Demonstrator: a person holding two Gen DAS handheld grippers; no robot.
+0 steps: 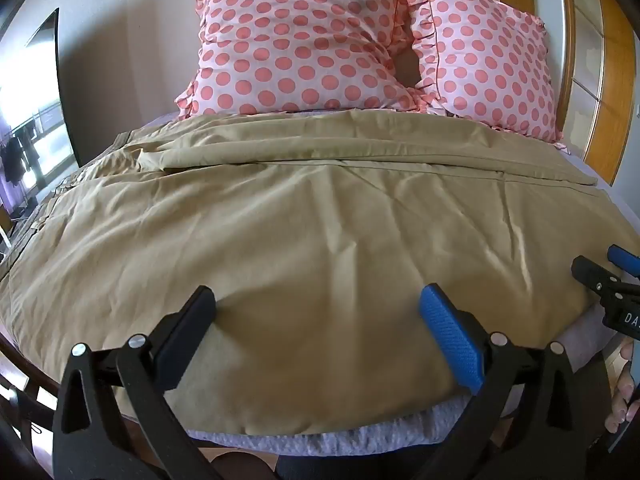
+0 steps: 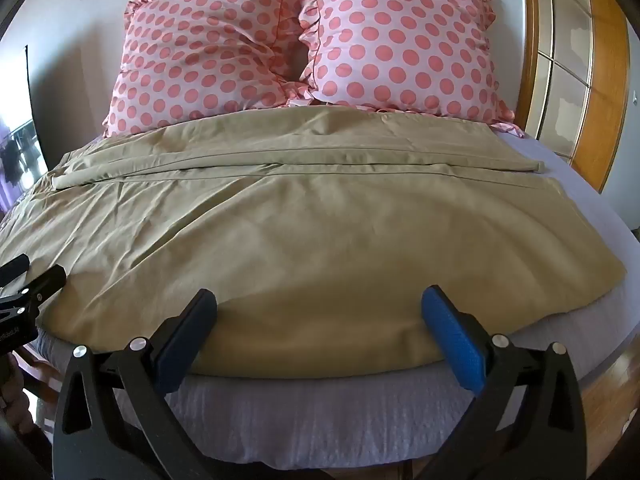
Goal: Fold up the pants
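Note:
Khaki pants (image 1: pixel 304 216) lie spread wide across the bed, waistband at the left, leg ends at the right, one leg lying behind the other. They also fill the right wrist view (image 2: pixel 280 232). My left gripper (image 1: pixel 316 308) is open just above the near edge of the near leg, with nothing between its fingers. My right gripper (image 2: pixel 318 308) is open over the near edge further right, toward the leg ends, also empty. The right gripper shows at the right edge of the left wrist view (image 1: pixel 596 268). The left gripper shows at the left edge of the right wrist view (image 2: pixel 36 272).
Two pink polka-dot pillows (image 1: pixel 304 40) (image 2: pixel 400 44) lean against the wall at the bed's far side. The lilac bed sheet (image 2: pixel 304 412) shows along the near edge and the right. A wooden-framed door (image 2: pixel 560 60) stands at the right, a window (image 1: pixel 28 112) at the left.

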